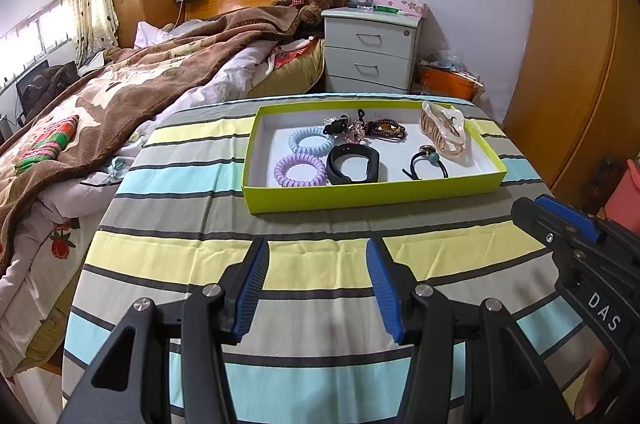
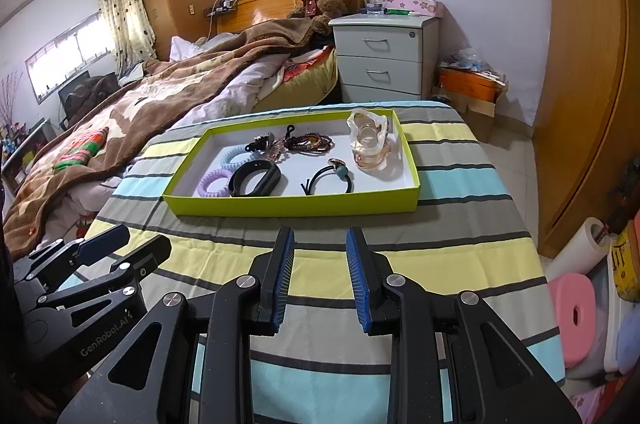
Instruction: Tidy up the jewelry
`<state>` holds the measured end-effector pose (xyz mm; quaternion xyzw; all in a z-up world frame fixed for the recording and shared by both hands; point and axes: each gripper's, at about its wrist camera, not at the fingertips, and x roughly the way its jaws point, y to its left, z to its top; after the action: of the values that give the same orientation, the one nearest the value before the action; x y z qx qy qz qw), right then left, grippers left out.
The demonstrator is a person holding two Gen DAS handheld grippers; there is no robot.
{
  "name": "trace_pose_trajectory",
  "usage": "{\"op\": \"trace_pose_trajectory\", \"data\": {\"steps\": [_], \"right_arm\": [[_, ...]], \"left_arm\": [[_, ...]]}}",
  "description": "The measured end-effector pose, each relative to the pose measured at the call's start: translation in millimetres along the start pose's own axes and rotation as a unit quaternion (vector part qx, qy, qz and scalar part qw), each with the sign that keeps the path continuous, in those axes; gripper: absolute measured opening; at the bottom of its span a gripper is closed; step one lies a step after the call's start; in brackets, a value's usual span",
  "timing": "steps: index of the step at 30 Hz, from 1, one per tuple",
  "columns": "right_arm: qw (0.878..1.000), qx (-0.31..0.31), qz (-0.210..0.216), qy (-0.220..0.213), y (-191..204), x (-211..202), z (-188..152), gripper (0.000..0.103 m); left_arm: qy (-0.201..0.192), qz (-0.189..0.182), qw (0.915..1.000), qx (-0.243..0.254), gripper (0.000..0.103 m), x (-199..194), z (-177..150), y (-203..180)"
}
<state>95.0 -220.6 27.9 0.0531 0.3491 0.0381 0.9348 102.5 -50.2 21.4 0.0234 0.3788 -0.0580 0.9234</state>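
Observation:
A lime-green tray point(image 1: 360, 198) point(image 2: 280, 210) stands on the striped table. It holds a blue coil hair tie point(image 1: 310, 140), a purple coil hair tie point(image 1: 299, 170) point(image 2: 214, 182), a black wristband point(image 1: 353, 164) point(image 2: 256, 178), a black hair elastic with a bead point(image 1: 426, 162) point(image 2: 330, 178), dark beaded bracelets point(image 1: 384, 128) point(image 2: 310, 142) and a clear pinkish hair claw point(image 1: 444, 130) point(image 2: 370, 140). My left gripper point(image 1: 318, 256) is open and empty, in front of the tray. My right gripper point(image 2: 320, 244) is open and empty, also in front of the tray; it shows at right in the left wrist view point(image 1: 560, 224).
The table wears a striped cloth point(image 1: 280, 296) point(image 2: 460, 248). A bed with a brown blanket point(image 1: 132, 84) lies to the left. A white nightstand point(image 1: 370, 52) stands behind the table. A wooden wardrobe point(image 2: 580, 84) is at right, with clutter on the floor point(image 2: 580, 304).

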Motion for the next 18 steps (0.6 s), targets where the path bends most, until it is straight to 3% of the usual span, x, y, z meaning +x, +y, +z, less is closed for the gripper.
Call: {"op": "trace_pose_trajectory", "data": {"steps": [18], "right_arm": [[1.0, -0.001, 0.0, 0.001, 3.0, 0.2, -0.9, 0.028]], "left_arm": [[0.01, 0.0, 0.9999, -0.004, 0.053, 1.7, -2.0, 1.1]]}}
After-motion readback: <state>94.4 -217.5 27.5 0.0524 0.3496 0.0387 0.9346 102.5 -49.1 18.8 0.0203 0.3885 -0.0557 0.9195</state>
